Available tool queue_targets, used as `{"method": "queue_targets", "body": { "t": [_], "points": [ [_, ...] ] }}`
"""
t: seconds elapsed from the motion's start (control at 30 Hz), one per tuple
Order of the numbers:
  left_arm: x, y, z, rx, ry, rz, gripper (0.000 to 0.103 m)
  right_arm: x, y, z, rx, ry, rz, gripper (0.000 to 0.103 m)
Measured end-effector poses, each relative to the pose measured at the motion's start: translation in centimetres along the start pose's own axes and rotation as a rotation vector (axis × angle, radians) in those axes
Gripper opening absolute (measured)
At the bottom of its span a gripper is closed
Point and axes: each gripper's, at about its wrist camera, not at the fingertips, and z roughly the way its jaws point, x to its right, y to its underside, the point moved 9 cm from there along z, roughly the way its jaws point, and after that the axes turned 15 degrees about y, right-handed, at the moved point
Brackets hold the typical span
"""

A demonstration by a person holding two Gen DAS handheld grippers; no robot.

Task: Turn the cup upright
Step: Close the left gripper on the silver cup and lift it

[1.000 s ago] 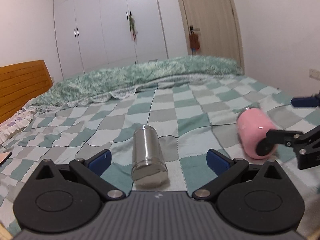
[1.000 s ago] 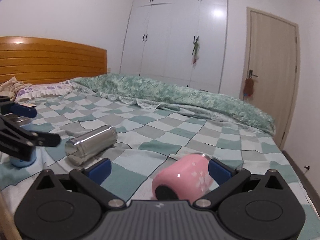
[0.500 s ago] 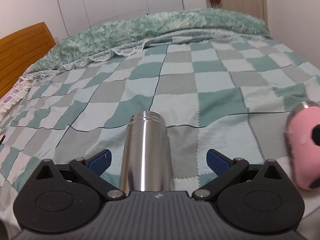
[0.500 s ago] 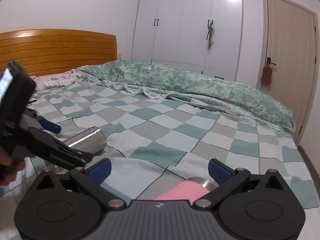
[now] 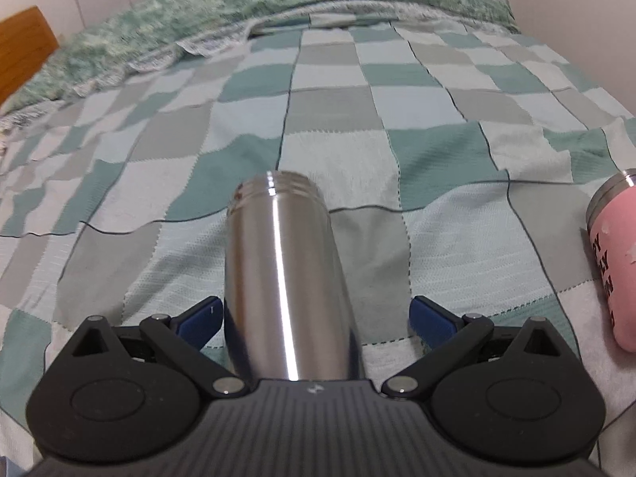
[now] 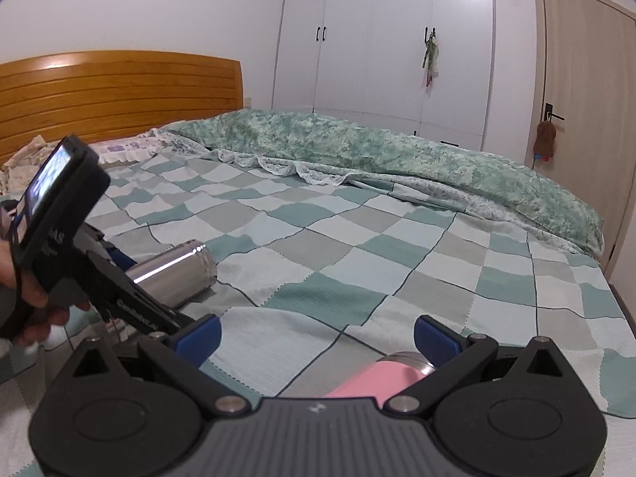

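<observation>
A steel cup (image 5: 284, 286) lies on its side on the checkered bedspread, its threaded mouth pointing away; it also shows in the right wrist view (image 6: 173, 276). My left gripper (image 5: 314, 316) is open, its blue pads either side of the cup's body with a gap on the right. A pink cup (image 5: 616, 262) lies on its side to the right. In the right wrist view the pink cup (image 6: 381, 377) lies between the open fingers of my right gripper (image 6: 316, 334), close to the right pad and mostly hidden by the gripper body.
The checkered bedspread (image 6: 338, 262) covers the bed. A rumpled green quilt (image 6: 377, 151) lies along the far side. A wooden headboard (image 6: 119, 95) stands at the left, with white wardrobes (image 6: 381, 39) and a door (image 6: 584, 91) behind.
My left gripper has moved forward and tilted down, so the steel cup now sits between its fingers. My right gripper has moved over the pink cup, which now lies low between its fingers.
</observation>
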Motion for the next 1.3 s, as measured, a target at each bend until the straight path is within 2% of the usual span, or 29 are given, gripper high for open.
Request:
{"method": "queue_targets", "body": {
  "t": [0.2, 0.3, 0.37, 0.53, 0.7, 0.93, 1.3],
  "points": [
    [-0.4, 0.2, 0.7, -0.057, 0.038, 0.007, 0.087, -0.2, 0.8, 0.8, -0.028, 0.023, -0.008, 0.103],
    [-0.6, 0.3, 0.6, -0.057, 0.039, 0.021, 0.066, -0.1, 1.0, 1.1, -0.042, 0.042, -0.011, 0.103],
    [-0.8, 0.3, 0.2, -0.052, 0.062, 0.004, 0.065, -0.2, 1.1, 1.2, -0.051, 0.049, -0.014, 0.103],
    [-0.8, 0.7, -0.4, -0.045, 0.045, 0.018, 0.065, -0.5, 1.0, 0.3, -0.059, 0.056, -0.014, 0.103],
    [0.0, 1.1, -1.7, -0.043, 0.066, 0.046, 0.065, -0.7, 0.9, -1.5, -0.063, 0.058, -0.003, 0.103],
    [1.7, 1.9, -5.9, 0.015, 0.108, 0.044, 0.065, -1.5, 1.0, -5.0, -0.065, 0.058, 0.026, 0.103],
    [5.6, 5.5, -12.1, 0.069, 0.164, 0.029, 0.065, -3.2, 0.8, -12.3, -0.037, 0.058, 0.036, 0.103]
  ]
}}
